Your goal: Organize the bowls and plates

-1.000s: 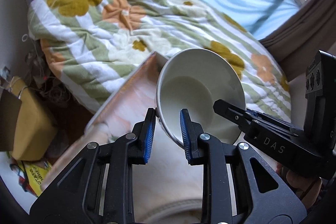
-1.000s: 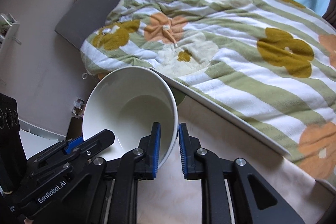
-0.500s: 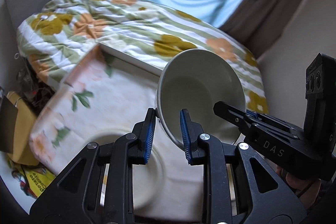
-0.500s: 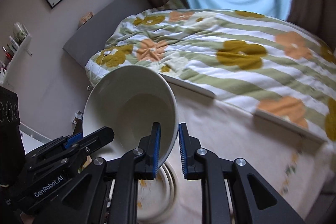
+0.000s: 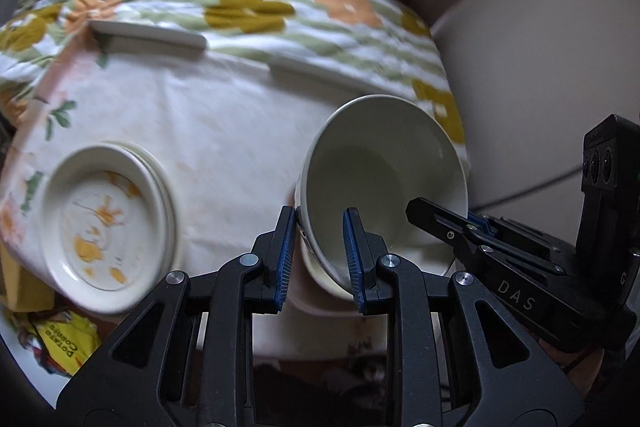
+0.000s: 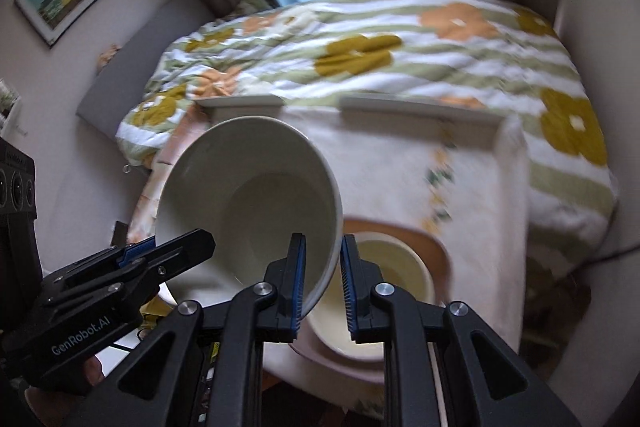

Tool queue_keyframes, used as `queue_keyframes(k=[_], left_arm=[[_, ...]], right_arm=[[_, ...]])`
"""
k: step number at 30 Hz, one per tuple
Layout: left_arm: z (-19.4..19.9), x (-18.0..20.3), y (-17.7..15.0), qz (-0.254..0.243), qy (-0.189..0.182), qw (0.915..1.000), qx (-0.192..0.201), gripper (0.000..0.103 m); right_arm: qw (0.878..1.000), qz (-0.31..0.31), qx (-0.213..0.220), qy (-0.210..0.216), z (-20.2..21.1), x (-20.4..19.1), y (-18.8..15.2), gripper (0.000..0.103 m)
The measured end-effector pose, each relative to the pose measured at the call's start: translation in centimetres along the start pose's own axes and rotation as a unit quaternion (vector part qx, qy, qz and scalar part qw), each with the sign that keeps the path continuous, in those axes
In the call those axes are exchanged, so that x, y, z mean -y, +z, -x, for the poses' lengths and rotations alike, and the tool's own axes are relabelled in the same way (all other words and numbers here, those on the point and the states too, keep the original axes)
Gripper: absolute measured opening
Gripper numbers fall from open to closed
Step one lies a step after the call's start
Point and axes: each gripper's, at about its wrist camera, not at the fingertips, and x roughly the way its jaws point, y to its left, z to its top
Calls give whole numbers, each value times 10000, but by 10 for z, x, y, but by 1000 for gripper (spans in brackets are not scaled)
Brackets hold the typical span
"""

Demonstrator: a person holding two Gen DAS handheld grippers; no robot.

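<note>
A large white bowl (image 5: pixel 380 167) hangs tilted over the table, held by opposite sides of its rim. My left gripper (image 5: pixel 320 243) is shut on the near rim, one pad inside the bowl and one outside. My right gripper (image 6: pixel 322 267) is shut on the other side of the same bowl (image 6: pixel 256 195). Each gripper shows in the other's view, the right gripper (image 5: pixel 452 223) at the right and the left gripper (image 6: pixel 180 247) at the lower left. Under the bowl a smaller cream bowl (image 6: pixel 396 275) sits on a brownish plate (image 6: pixel 438 255). A stack of stained white plates (image 5: pixel 104 223) lies to the left.
The small table wears a floral tablecloth (image 5: pixel 208 115). Two grey bars (image 5: pixel 148 39) run along its far edge. Behind it is a bed with a flowered quilt (image 6: pixel 400 43). A plain wall (image 5: pixel 540 67) is close on the right, and a yellow packet (image 5: pixel 64 343) lies low on the left.
Both grippers have carried the bowl across the table from its left edge. The plate stack came into view and slid left. The cream bowl on its plate now lies below the held bowl.
</note>
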Motion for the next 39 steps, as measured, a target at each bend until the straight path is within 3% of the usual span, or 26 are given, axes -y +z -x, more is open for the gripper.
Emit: queue_keyframes(k=[12,30,39], left_arm=[[-69,13,-10,-353,176,9955,-859,21],[-97,24,-21,-884,785,9881,-981,21],[-99,32,-24,-1109,1070,9834,-957,21]], right_arm=[[9975,-449,-438,-313,-33,45,-35,16],[9950,140,-445,-878,-49,38,-47,16],[9948,153,-435,-906,-48,39,-49,16]])
